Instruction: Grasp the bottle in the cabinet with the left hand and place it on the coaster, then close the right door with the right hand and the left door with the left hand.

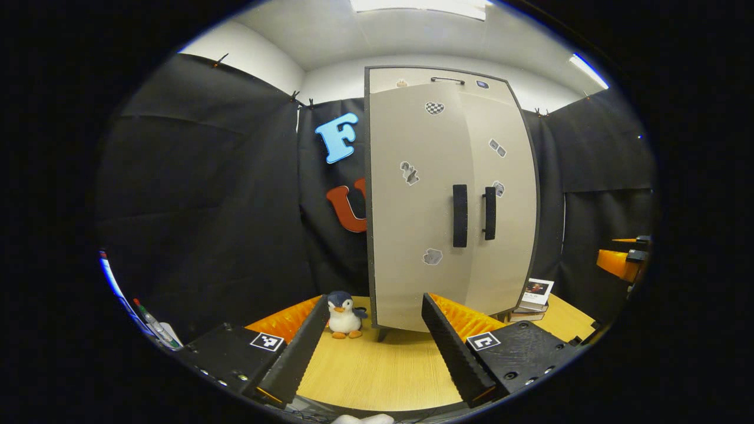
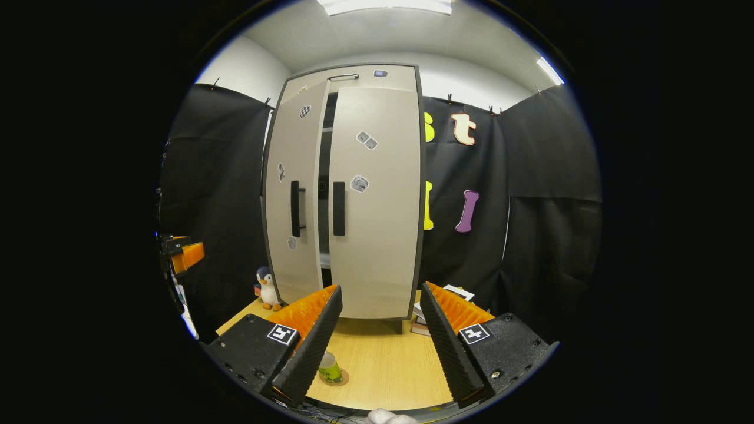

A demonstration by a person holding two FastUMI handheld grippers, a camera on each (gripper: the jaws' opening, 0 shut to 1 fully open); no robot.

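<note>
Between the 2 fingers of the left gripper point(image 1: 377, 347), which are being held spread apart with nothing pinched, a bare stretch of the wooden table point(image 1: 383, 377) is being shown. Just beyond the tip of its left-hand finger, a toy penguin point(image 1: 344, 315) is being stood upright on the table. Straight ahead of the fingers, the cabinet point(image 1: 447, 200) is being seen with its left door point(image 1: 412, 206) standing slightly proud of the right door point(image 1: 506, 200); the 2 dark handles point(image 1: 460, 215) are being seen near each other at mid height. Past the right-hand finger, a small stack of books point(image 1: 533, 303) is being rested on the table beside the cabinet's foot. Farther right, part of the other gripper is being glimpsed at the edge of the view.

In the right gripper view, the right gripper point(image 2: 380, 347) is likewise being held spread, gripping nothing. Low beside its left-hand finger, partly hidden by it, the bottle point(image 2: 330, 367) is being stood upright on the coaster point(image 2: 340, 379), on the table well in front of the cabinet. Ahead of the fingers, a dark gap is being left between the 2 doors, the left one being swung outward.
</note>
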